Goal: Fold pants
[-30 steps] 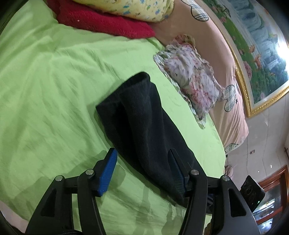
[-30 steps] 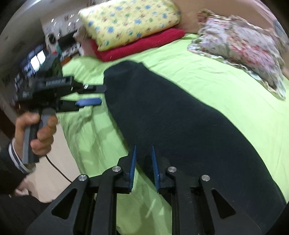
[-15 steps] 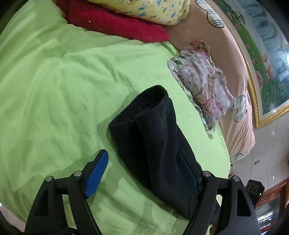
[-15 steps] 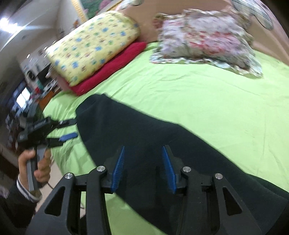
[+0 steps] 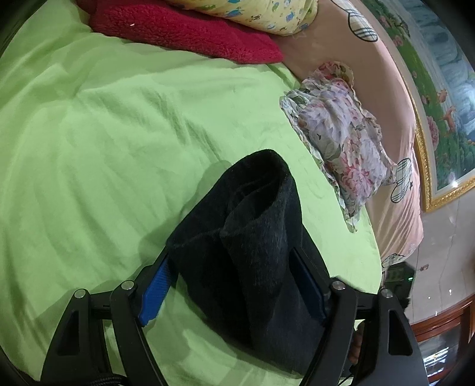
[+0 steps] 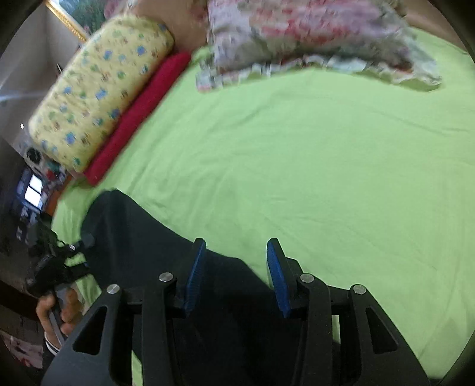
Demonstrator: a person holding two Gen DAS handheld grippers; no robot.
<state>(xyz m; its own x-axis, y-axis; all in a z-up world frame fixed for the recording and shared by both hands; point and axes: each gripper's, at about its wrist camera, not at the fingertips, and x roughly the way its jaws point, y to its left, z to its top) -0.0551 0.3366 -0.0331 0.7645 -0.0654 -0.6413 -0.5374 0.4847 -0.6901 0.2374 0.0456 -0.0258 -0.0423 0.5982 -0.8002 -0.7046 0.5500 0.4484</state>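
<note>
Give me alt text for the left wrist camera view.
Black pants lie bunched on a lime-green bedsheet, their end between the open blue-padded fingers of the left gripper. Behind lie a floral pillow, a red blanket and a yellow patterned pillow.

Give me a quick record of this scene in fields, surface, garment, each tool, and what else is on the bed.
surface: bed with a green sheet
garment: black pants, one end bunched and raised
left tool: wide open, straddling the bunched end of the pants
right tool: open above the pants, pads clear of the cloth
pillows: floral pillow, yellow patterned pillow
other: red blanket under the yellow pillow
</note>
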